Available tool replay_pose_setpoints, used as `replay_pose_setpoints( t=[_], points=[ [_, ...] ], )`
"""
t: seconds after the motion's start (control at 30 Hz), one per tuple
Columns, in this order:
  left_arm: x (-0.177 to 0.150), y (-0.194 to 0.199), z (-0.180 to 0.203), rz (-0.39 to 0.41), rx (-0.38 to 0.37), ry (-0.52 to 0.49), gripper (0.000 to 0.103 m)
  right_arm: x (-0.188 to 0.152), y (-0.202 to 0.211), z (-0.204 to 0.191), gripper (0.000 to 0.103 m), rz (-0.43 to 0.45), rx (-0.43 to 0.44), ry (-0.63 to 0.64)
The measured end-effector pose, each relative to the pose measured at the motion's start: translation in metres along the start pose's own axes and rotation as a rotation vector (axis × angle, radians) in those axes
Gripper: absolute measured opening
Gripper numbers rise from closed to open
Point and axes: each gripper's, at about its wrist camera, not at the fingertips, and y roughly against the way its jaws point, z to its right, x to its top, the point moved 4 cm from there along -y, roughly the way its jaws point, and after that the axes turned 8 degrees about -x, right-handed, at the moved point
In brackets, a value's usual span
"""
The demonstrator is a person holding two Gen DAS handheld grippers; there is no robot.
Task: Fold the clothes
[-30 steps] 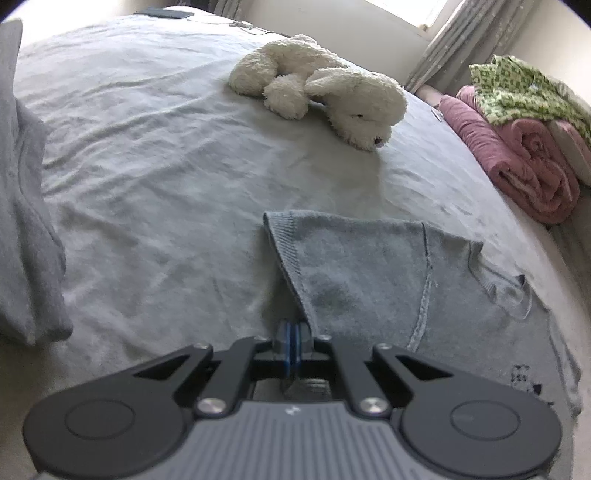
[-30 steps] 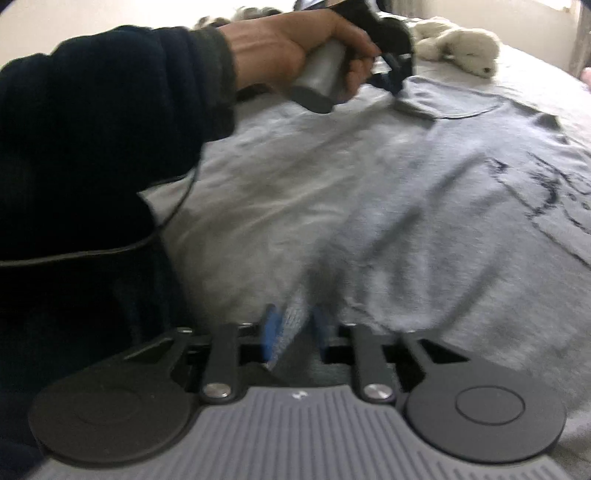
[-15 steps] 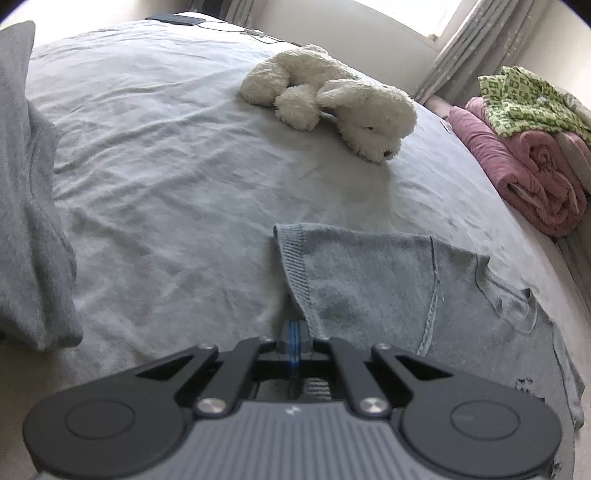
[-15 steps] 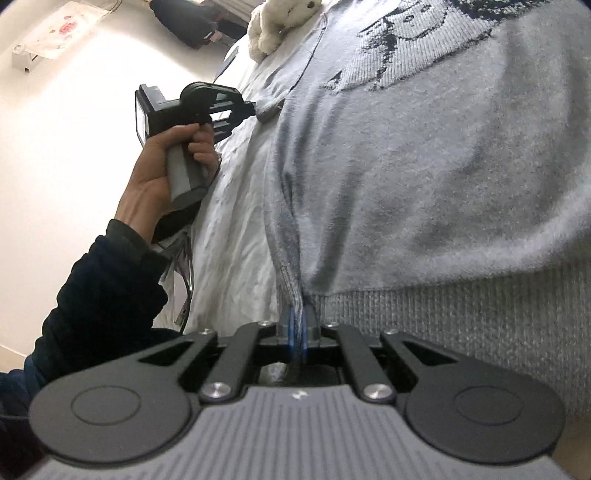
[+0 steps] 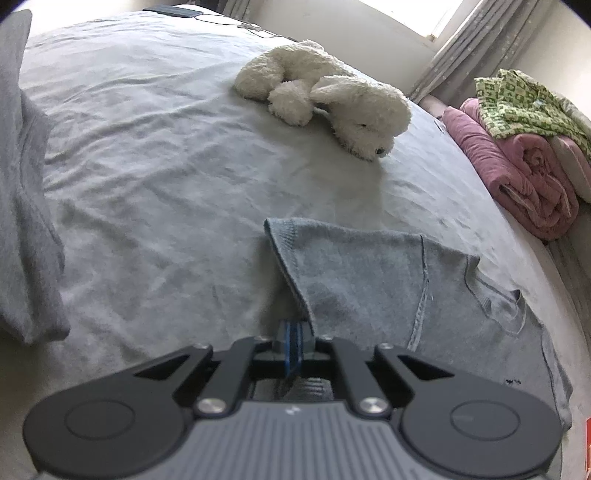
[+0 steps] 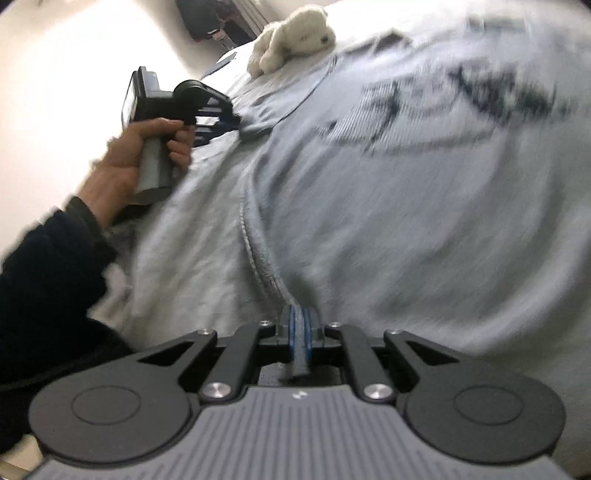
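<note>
Grey sweater (image 5: 373, 280) on bed (image 5: 155, 155); left gripper (image 5: 293, 334) pinched on sleeve edge; right gripper (image 6: 299, 328) pinched on side hem. Step: side fold, seemingly; next, carry both edges together.

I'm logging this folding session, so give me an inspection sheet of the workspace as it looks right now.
Surface: bed sheet, pale grey, wrinkled.
Job's things: grey sweater lying spread on the bed, dark print on its front.
Clutter: white plush dog; grey fabric at the left edge; pink blanket with green patterned cloth on top.
Grippers: left tool shut on the sweater's sleeve edge; right tool shut on the sweater's side edge.
Cables: thin cord at the far edge of the bed.
Surroundings: curtain by a window.
</note>
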Motion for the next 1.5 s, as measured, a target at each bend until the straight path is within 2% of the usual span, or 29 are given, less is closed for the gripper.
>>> replay_pose_setpoints(
  t=[0.17, 0.4, 0.5, 0.6, 0.67, 0.73, 0.8, 0.87, 0.9, 1.07, 1.23, 1.33, 1.5],
  points=[
    [-0.002, -0.002, 0.004, -0.006, 0.009, -0.026, 0.003, -0.001, 0.004, -0.010, 0.013, 0.042, -0.068, 0.117],
    [-0.002, -0.002, 0.004, -0.008, 0.010, -0.023, 0.003, -0.002, 0.011, -0.051, 0.015, 0.093, -0.069, 0.315],
    [-0.002, -0.002, 0.004, -0.010, 0.010, -0.024, 0.003, -0.007, 0.005, -0.061, 0.015, 0.084, -0.083, 0.382],
    [-0.002, -0.002, 0.004, -0.012, 0.009, -0.021, 0.003, -0.015, -0.008, -0.063, 0.015, 0.048, -0.138, 0.423],
    [-0.002, -0.002, 0.003, -0.013, 0.009, -0.020, 0.003, -0.017, -0.009, -0.060, 0.020, 0.050, -0.167, 0.438],
    [-0.002, -0.002, 0.003, -0.013, 0.010, -0.020, 0.003, -0.016, -0.009, -0.060, 0.031, 0.061, -0.201, 0.457],
    [-0.002, -0.002, 0.004, -0.013, 0.010, -0.022, 0.003, -0.017, -0.010, -0.059, 0.031, 0.055, -0.204, 0.465],
    [-0.002, -0.002, 0.004, -0.013, 0.010, -0.021, 0.003, -0.017, -0.012, -0.058, 0.016, 0.044, -0.190, 0.468],
    [-0.002, -0.002, 0.004, -0.013, 0.010, -0.019, 0.003, -0.017, -0.012, -0.059, 0.014, 0.048, -0.194, 0.467],
    [-0.002, -0.002, 0.004, -0.015, 0.011, -0.018, 0.003, -0.020, -0.005, -0.066, 0.014, 0.109, -0.246, 0.525],
    [-0.001, -0.002, 0.003, -0.016, 0.010, -0.020, 0.003, -0.025, 0.002, -0.077, 0.014, 0.180, -0.247, 0.624],
    [-0.002, -0.002, 0.003, -0.016, 0.009, -0.019, 0.003, -0.028, -0.003, -0.078, 0.014, 0.145, -0.225, 0.641],
    [-0.002, -0.002, 0.003, -0.018, 0.009, -0.018, 0.003, -0.029, -0.018, -0.070, 0.011, 0.089, -0.236, 0.579]
  ],
)
